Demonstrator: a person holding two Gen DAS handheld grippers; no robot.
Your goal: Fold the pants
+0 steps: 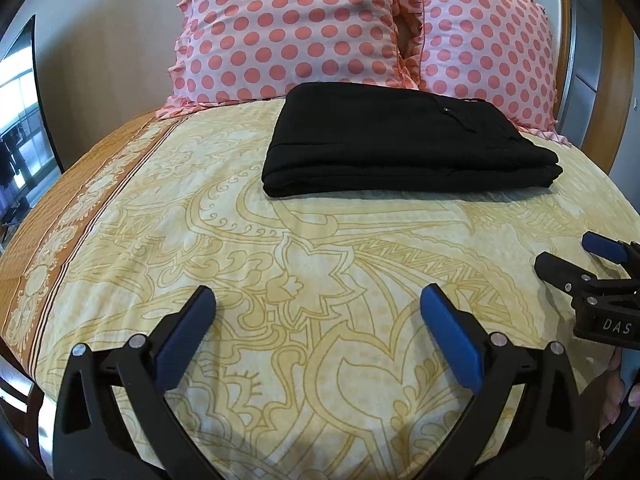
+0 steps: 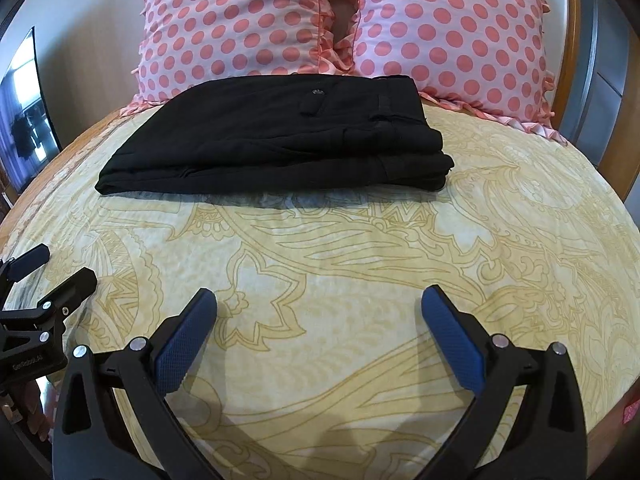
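Left claw [image 1: 318, 300]: nearest my left camera, jaws spread wide, nothing between them, hanging over the near part of the bed.
Right claw [image 2: 320, 300]: same story in my right camera, wide open and empty, over the near bedsheet.
Claws together: each shows at the side of the other's view, so I judge them side by side, near each other.
Bed [image 1: 240, 240]: yellow patterned sheet with an orange border along the left edge; it carries everything.
Pants [image 1: 404, 142]: black, lying far from both claws at the head end of the bed, just in front of the pillows [image 1: 288, 28]; well apart from either claw, with bare sheet between.
Pants shape: already a flat stacked rectangle, several layers showing at the near edge; a button and pocket flap show on top in the right view [image 2: 280, 136].
Task progress: I judge the folding done or nearly so.
Handling: soft, limp cloth, light; layers will likely slide on each other if tugged.
Where I'd grip: if any tidying is needed, the near folded edge, pinching all layers at both corners together.
Risk: grabbing only the top layer would likely peel the fold open.
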